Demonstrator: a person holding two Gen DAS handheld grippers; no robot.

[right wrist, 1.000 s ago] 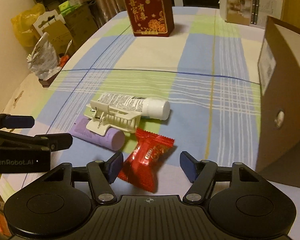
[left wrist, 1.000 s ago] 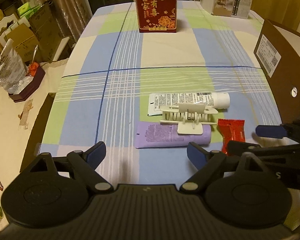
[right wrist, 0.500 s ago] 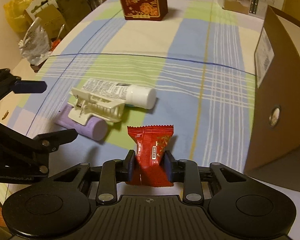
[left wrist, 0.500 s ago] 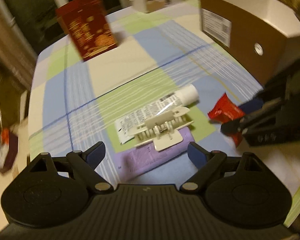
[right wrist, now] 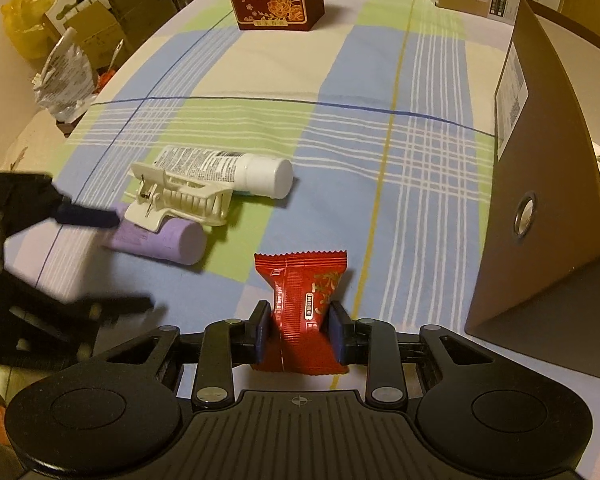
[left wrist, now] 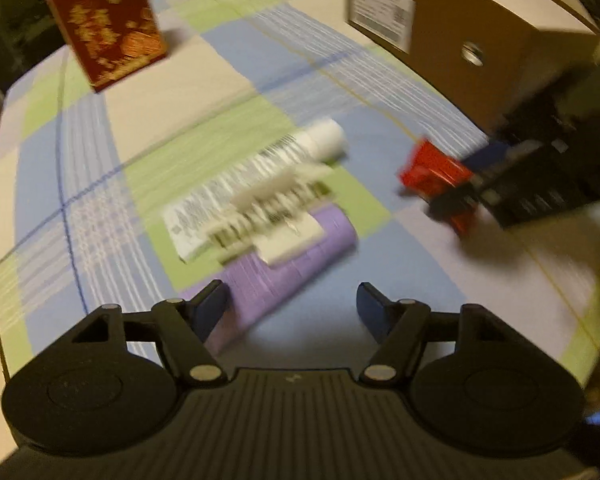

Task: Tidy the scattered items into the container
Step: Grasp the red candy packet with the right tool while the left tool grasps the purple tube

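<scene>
Pinching red packet (right wrist: 306, 300), right tool (right wrist: 299, 334)

Glossy foil candy wrapper (right wrist: 305, 292); cloth tablecloth (right wrist: 380, 80)

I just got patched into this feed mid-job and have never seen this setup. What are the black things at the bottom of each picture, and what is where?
Each picture comes from a camera on a hand-held gripper that a person carries; the black parts are its fingers. In the right view, the right hand-held gripper is shut on a red snack packet. The left hand-held gripper is open, over a purple tube. On the checked tablecloth lie that tube, a white tube and a cream hair clip. The brown box stands at the right.
</scene>
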